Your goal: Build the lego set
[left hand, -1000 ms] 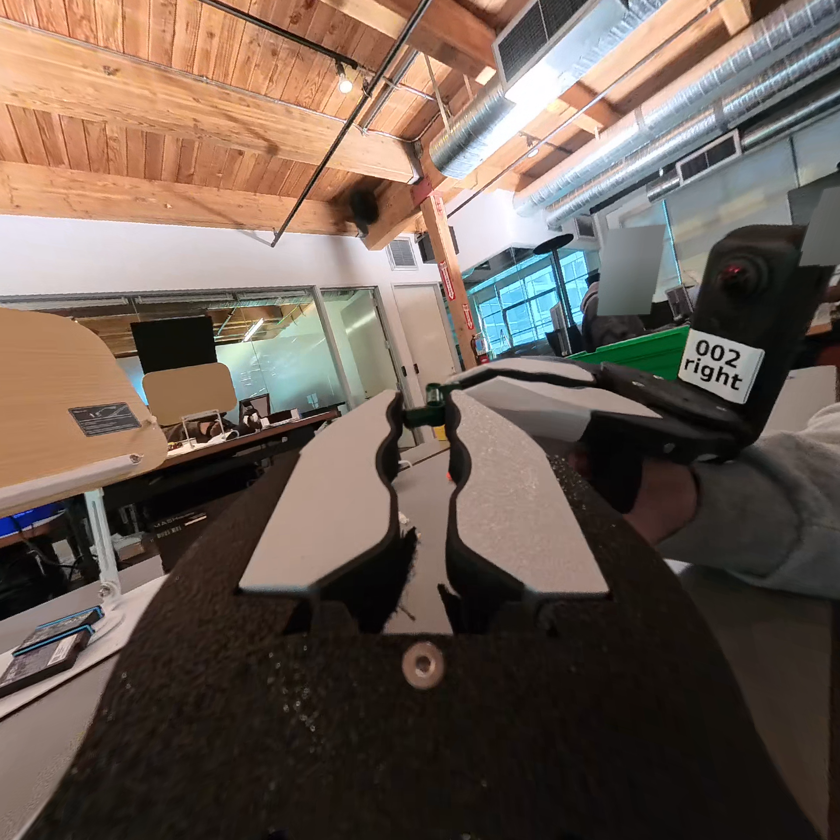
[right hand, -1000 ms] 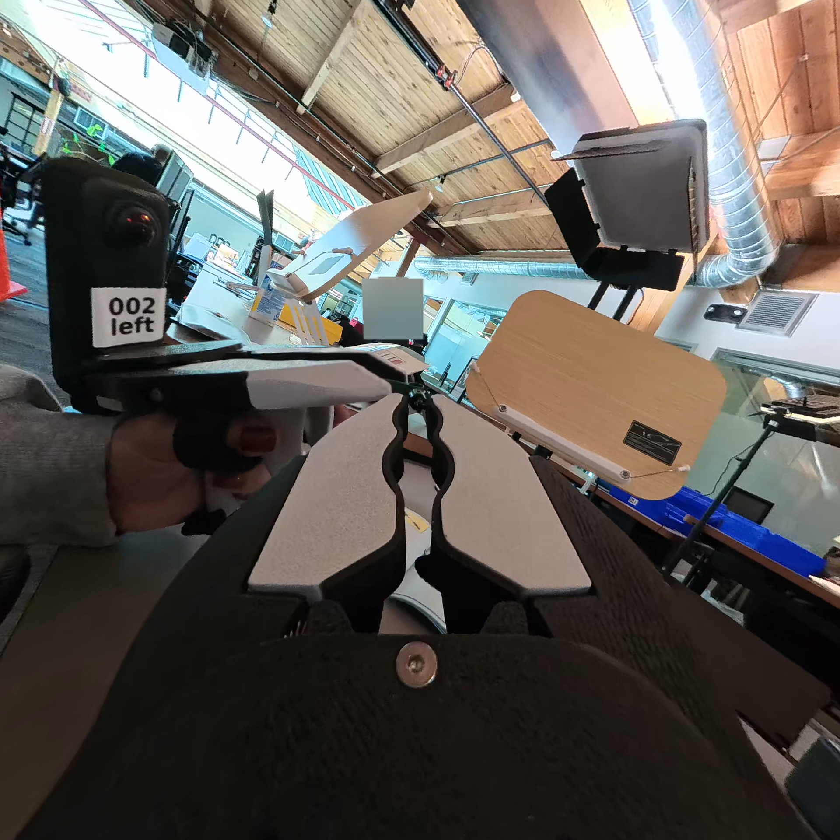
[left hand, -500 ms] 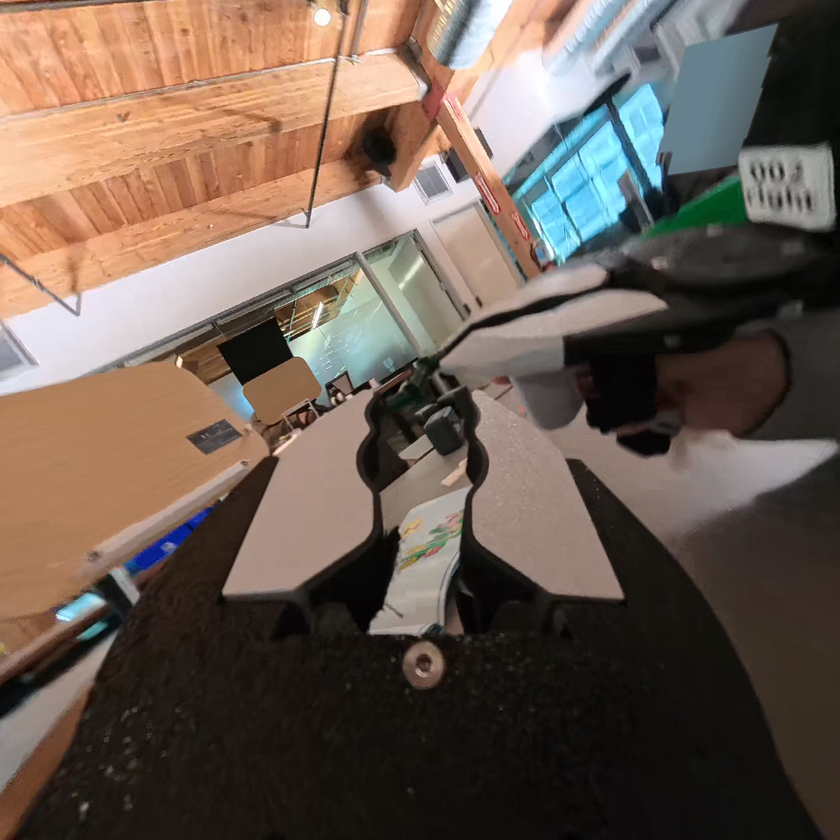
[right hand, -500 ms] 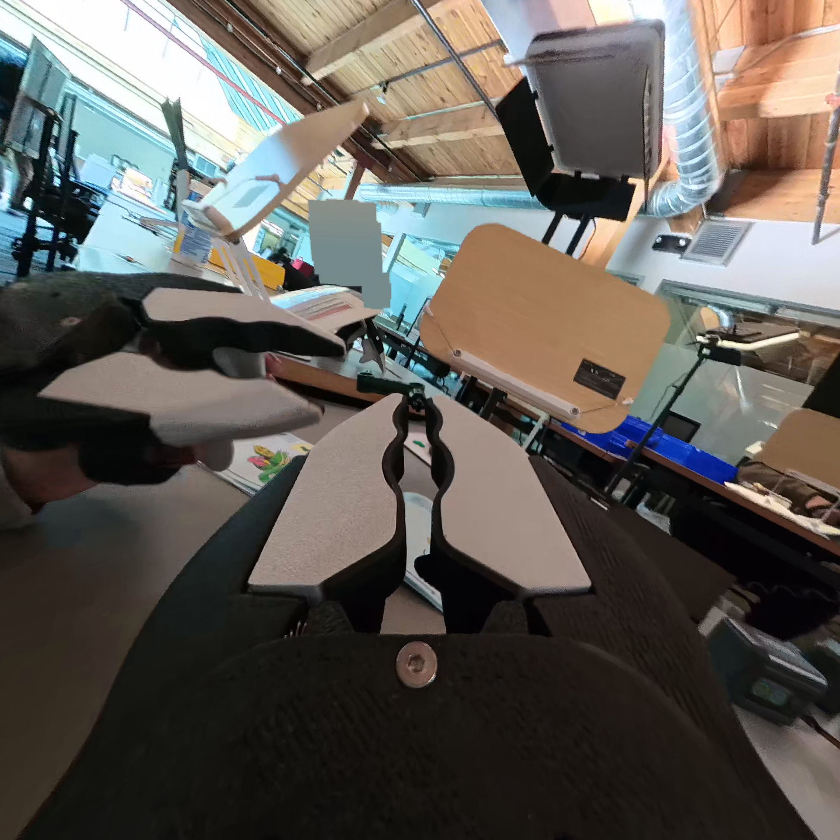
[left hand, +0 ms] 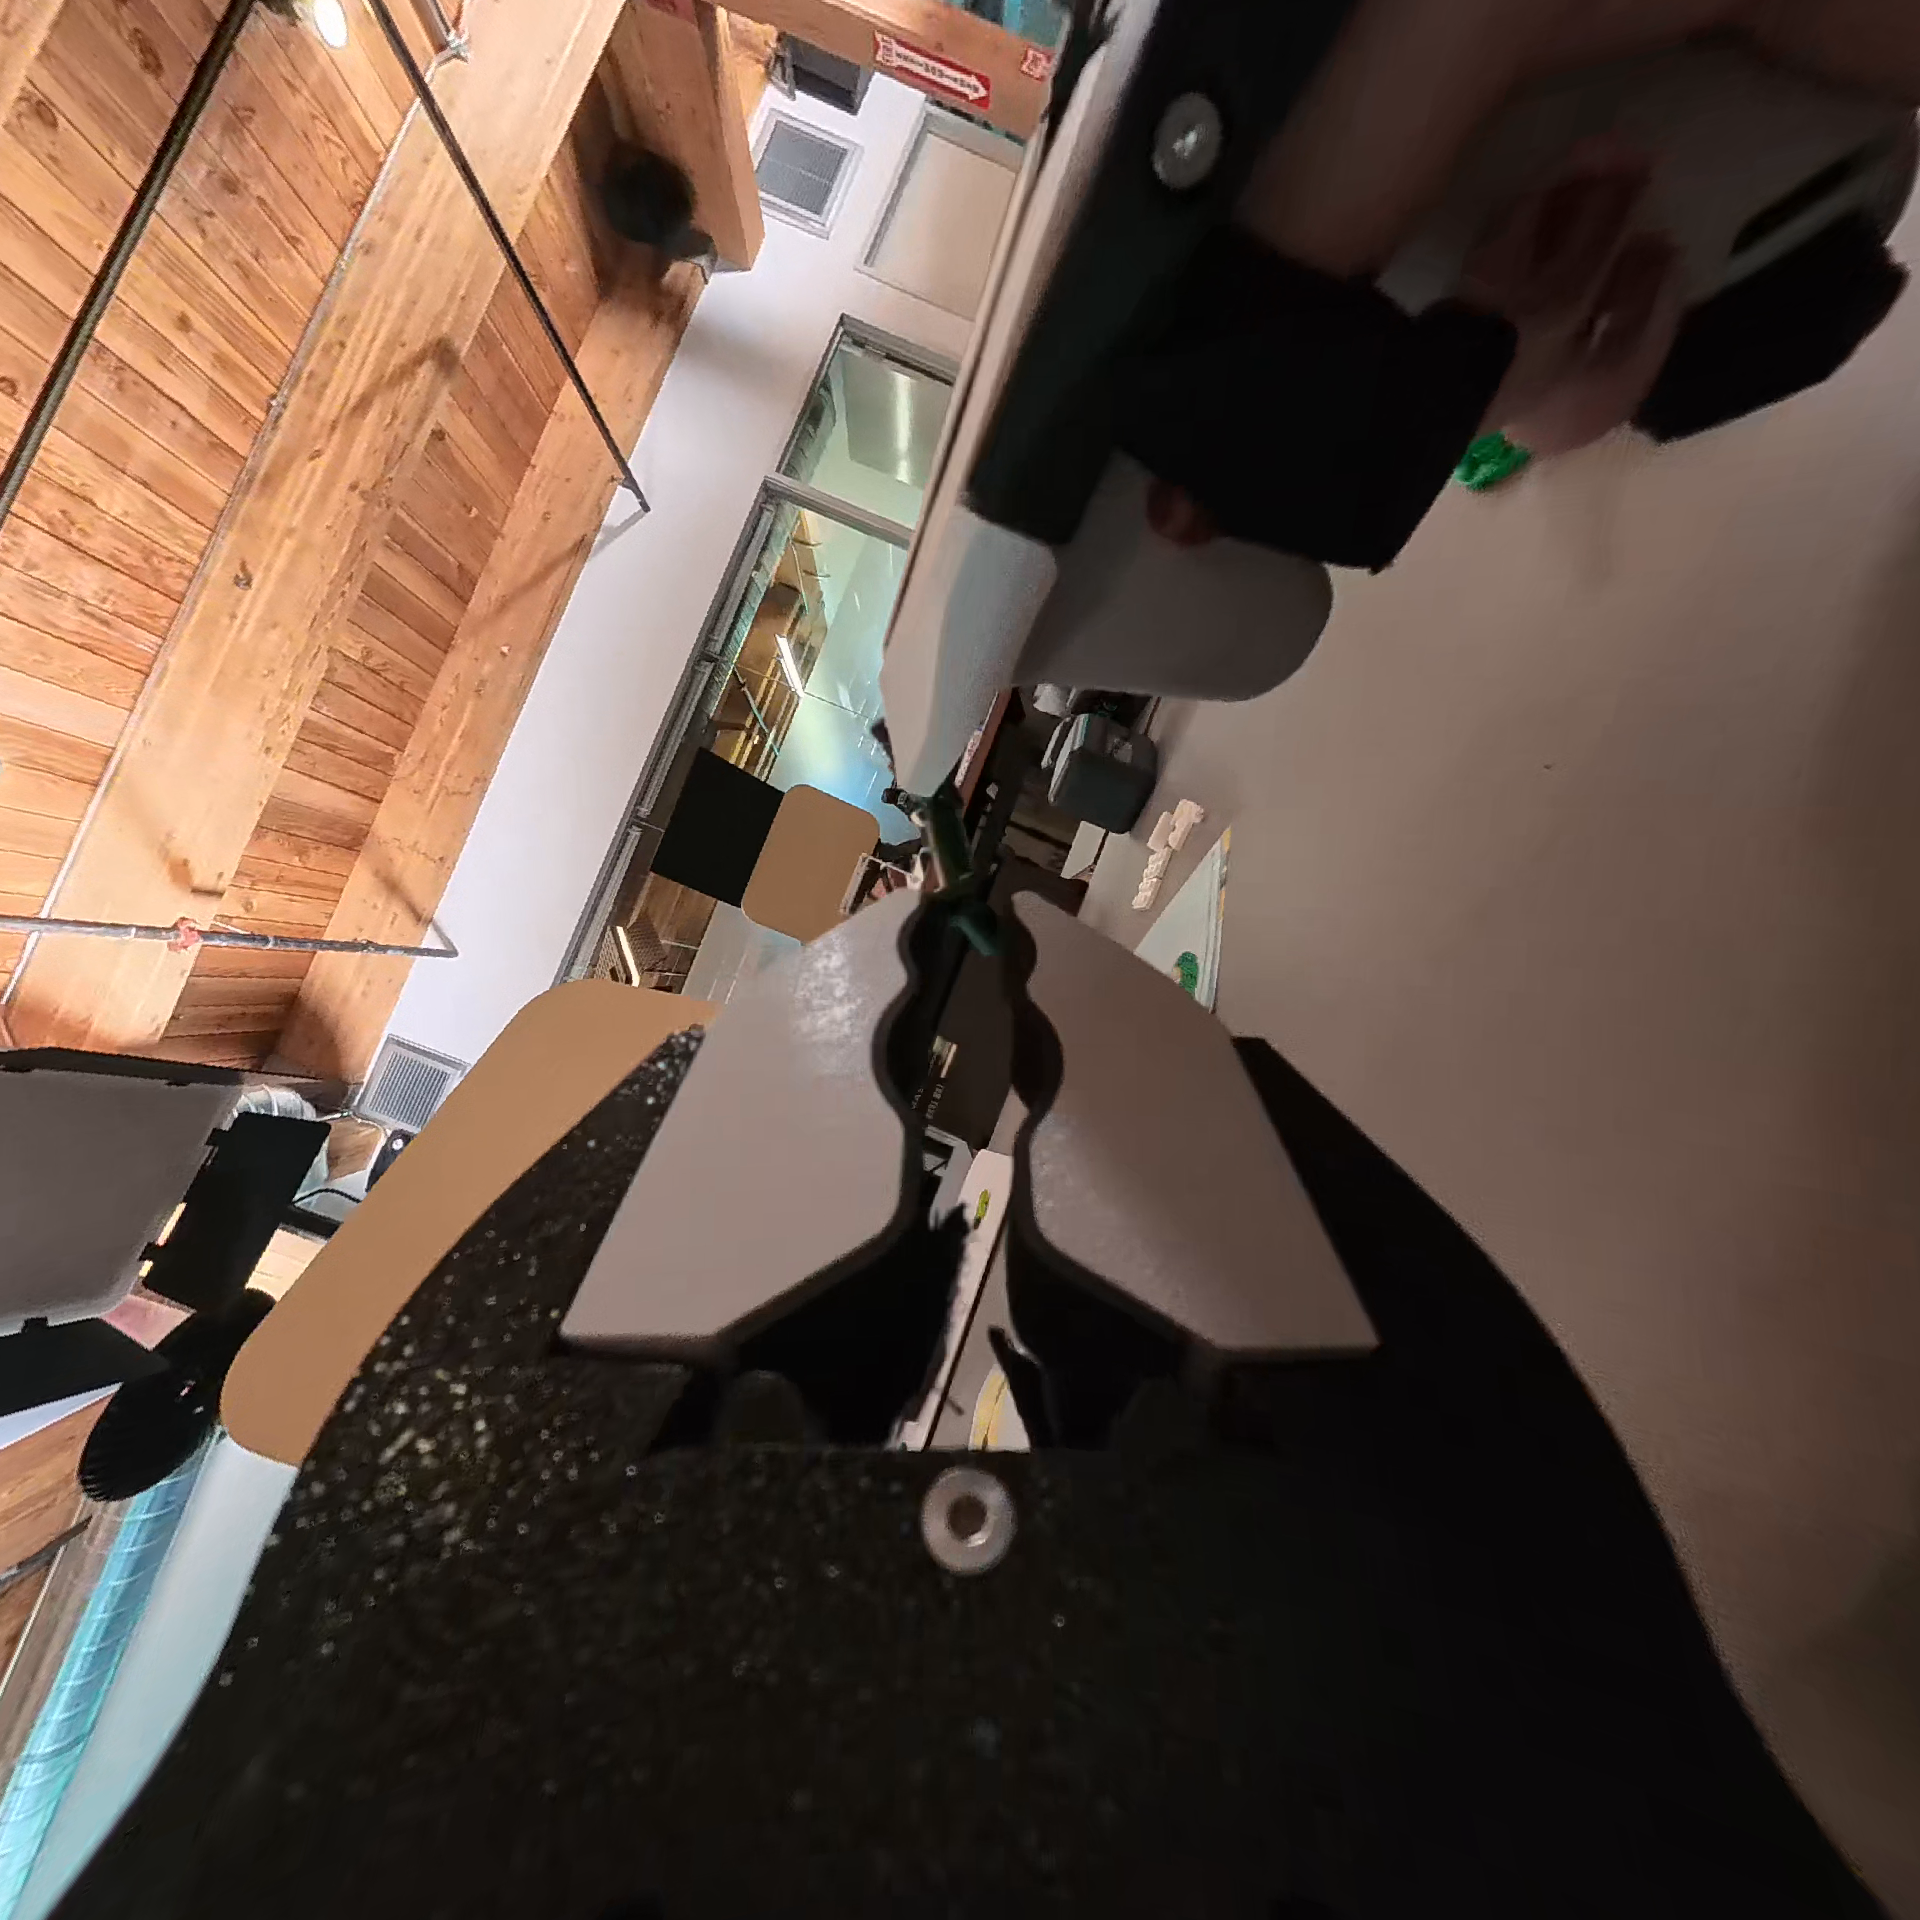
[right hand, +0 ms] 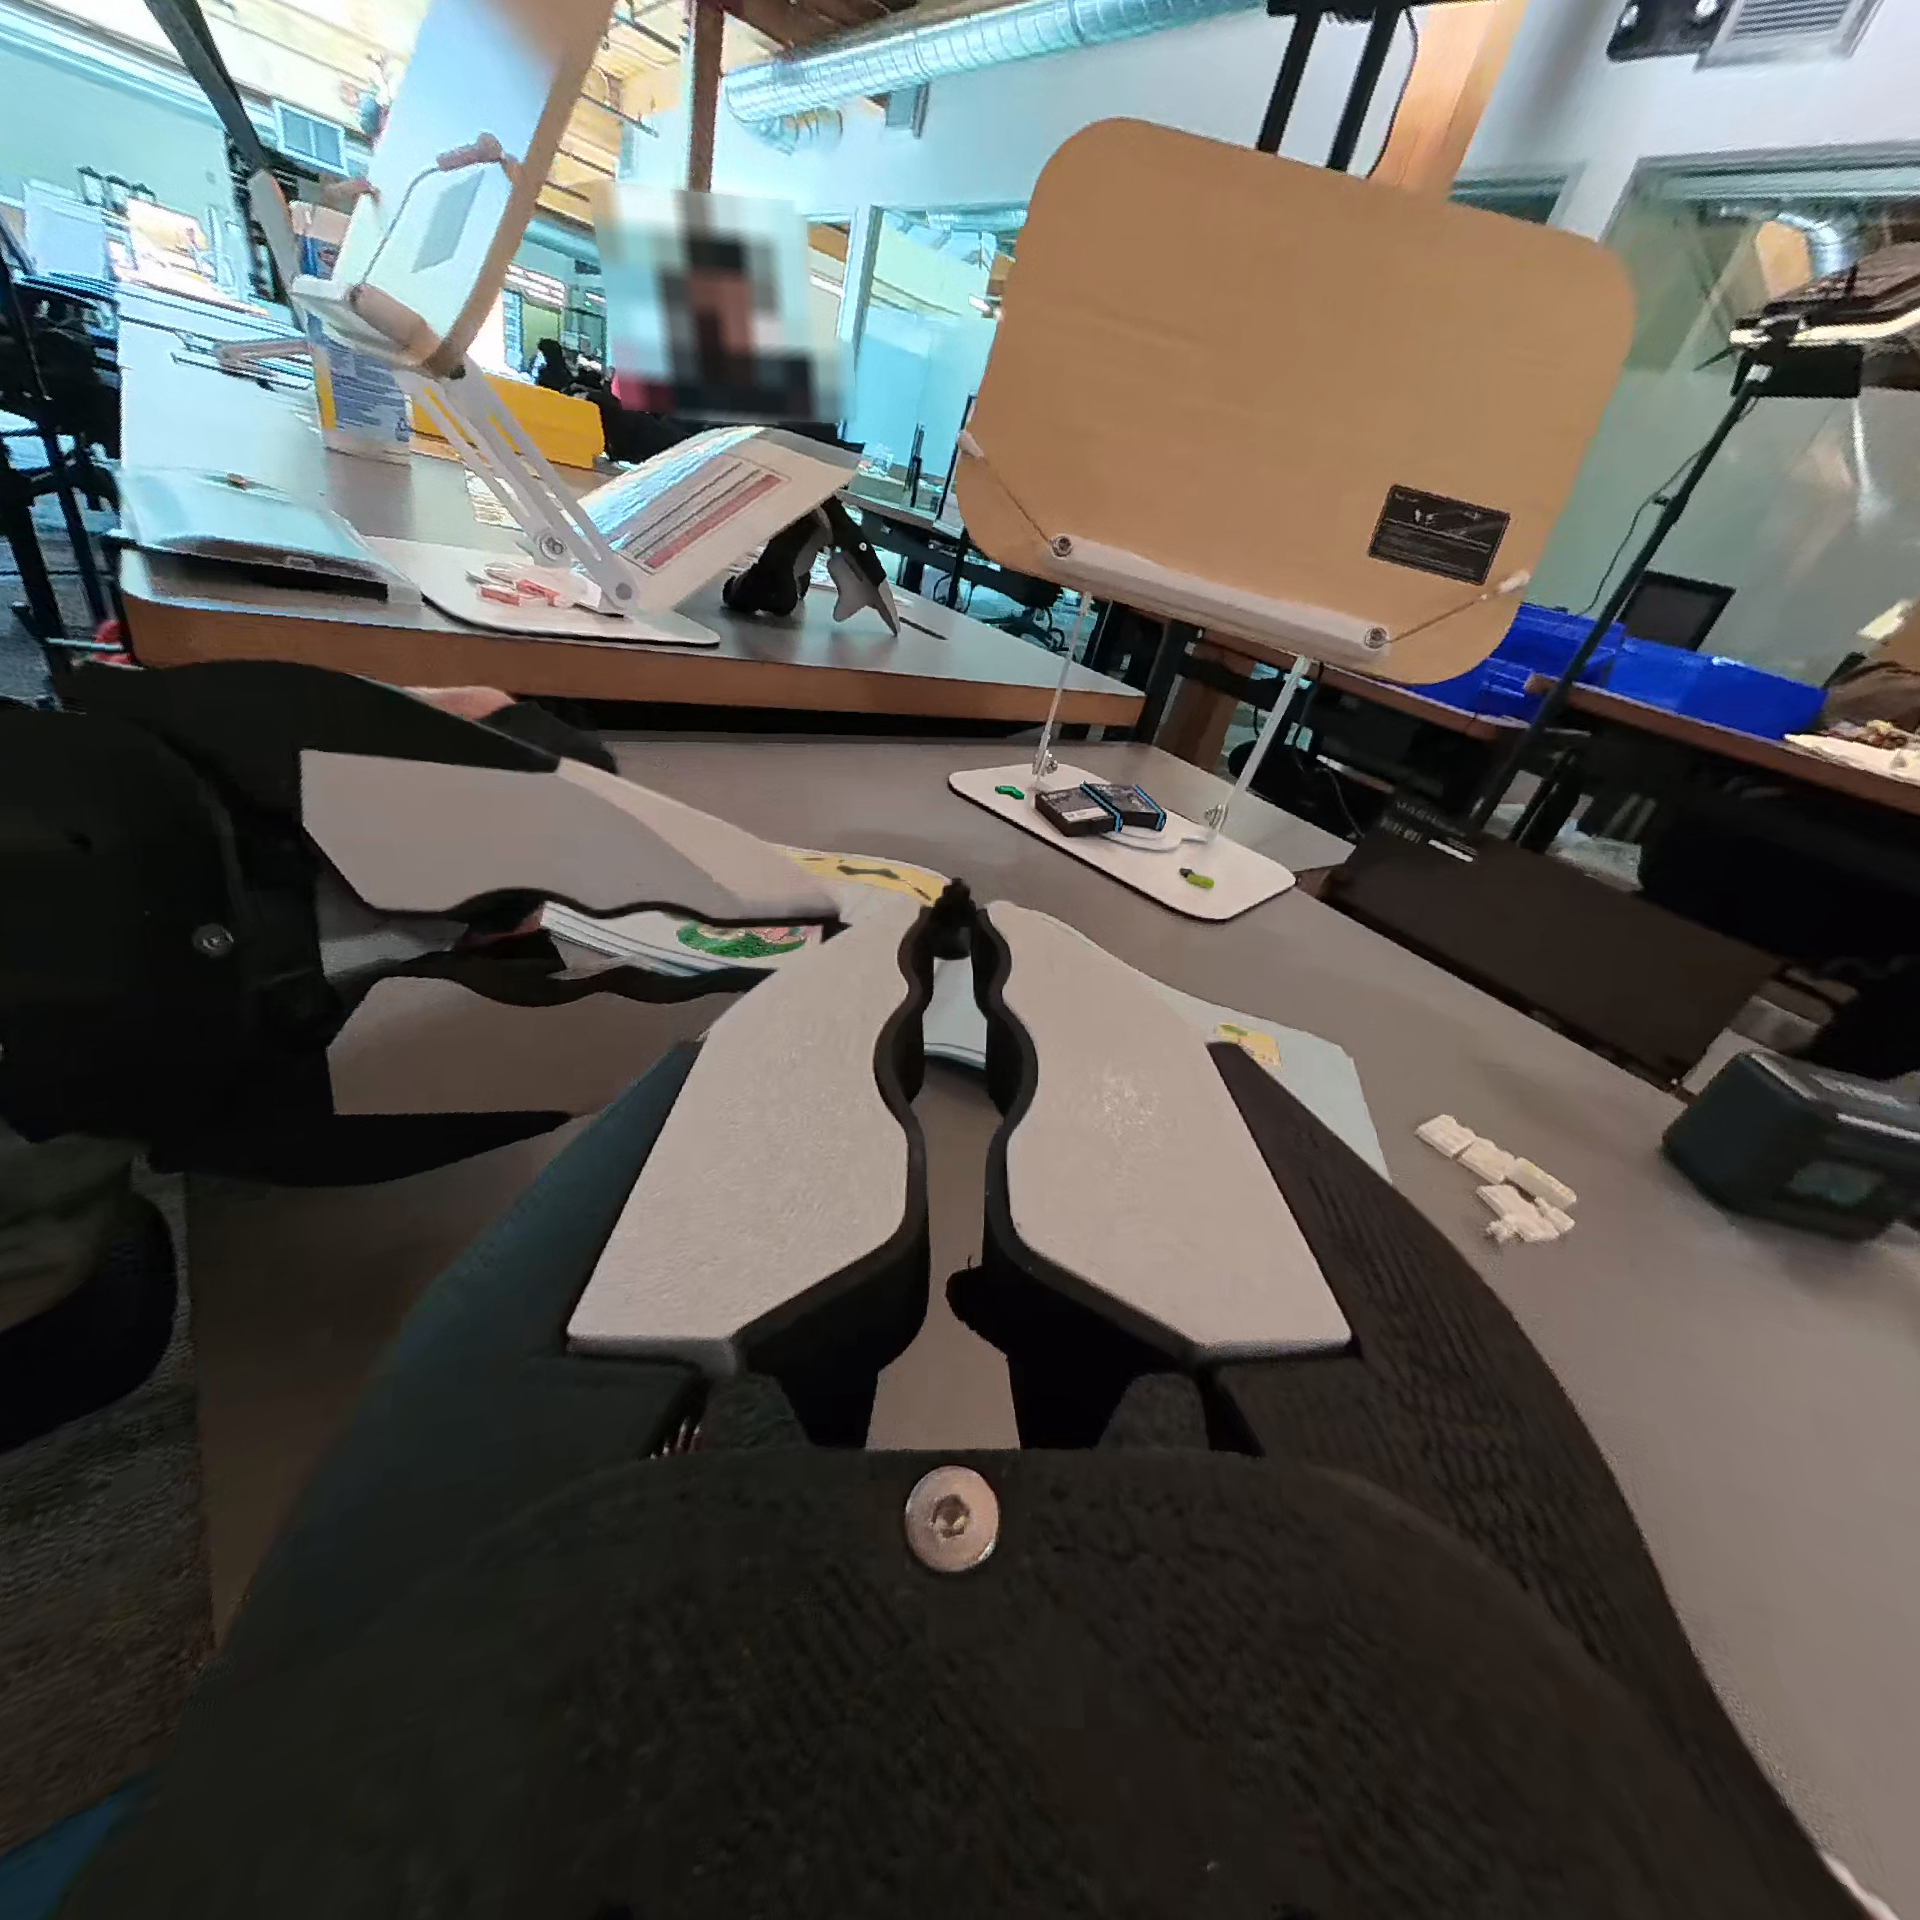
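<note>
Left tongs (left hand: 966, 914): closed on thin green piece (left hand: 961, 883), shape unclear. Right tongs (right hand: 951, 920): closed on small dark piece (right hand: 953, 914), mostly hidden.

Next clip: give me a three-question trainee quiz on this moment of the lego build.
1. True or false: loose white pieces lie on the table, to the right in the right wrist view.
2. What stands beyond the booklet? A) a wooden-backed stand B) a red bucket C) a kettle
3. Fill in: the right gripper pinches a small dark green piece at its ____.
Key: 1 true; 2 A; 3 fingertips.
</note>
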`<state>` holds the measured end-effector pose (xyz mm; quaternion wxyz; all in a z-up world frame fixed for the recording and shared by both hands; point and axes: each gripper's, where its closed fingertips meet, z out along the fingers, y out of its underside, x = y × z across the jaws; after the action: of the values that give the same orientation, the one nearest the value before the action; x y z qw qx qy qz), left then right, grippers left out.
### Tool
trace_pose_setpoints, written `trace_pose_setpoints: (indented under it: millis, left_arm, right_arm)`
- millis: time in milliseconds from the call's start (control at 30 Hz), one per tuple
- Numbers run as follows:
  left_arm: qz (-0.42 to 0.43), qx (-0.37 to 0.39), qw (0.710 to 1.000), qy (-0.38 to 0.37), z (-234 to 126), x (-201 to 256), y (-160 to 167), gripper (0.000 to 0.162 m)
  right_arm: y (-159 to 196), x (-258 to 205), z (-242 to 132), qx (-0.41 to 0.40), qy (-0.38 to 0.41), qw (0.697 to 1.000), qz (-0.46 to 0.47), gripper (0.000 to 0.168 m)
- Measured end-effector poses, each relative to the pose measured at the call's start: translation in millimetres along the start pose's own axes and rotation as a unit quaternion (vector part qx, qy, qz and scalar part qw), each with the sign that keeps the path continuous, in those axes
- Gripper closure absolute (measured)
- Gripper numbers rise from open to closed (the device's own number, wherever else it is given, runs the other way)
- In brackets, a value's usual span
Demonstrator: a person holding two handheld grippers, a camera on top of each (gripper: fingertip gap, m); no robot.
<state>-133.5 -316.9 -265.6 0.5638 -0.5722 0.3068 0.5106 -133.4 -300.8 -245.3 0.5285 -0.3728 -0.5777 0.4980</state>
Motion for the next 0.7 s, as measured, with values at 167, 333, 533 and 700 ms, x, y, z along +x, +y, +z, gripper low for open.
trace_pose_setpoints:
  millis: [167,333,533,700]
  left_arm:
    - [0.013,-0.004,0.999,0.038,2.2,14.2,-0.6,0.160]
    - [0.011,-0.005,0.999,0.045,4.1,17.9,-1.7,0.162]
    - [-0.003,-0.033,0.999,0.042,7.5,19.0,9.5,0.162]
    - [-0.051,-0.115,0.992,0.001,8.7,3.6,41.2,0.162]
  right_arm:
    - [4.5,-4.4,-9.2,0.010,0.035,0.999,-0.039,0.168]
    - [7.6,-1.0,-14.8,0.021,0.054,0.997,-0.050,0.168]
    - [10.2,10.6,-15.2,0.014,0.076,0.996,-0.047,0.168]
    - [8.4,32.6,-31.7,-0.016,0.090,0.995,-0.027,0.163]
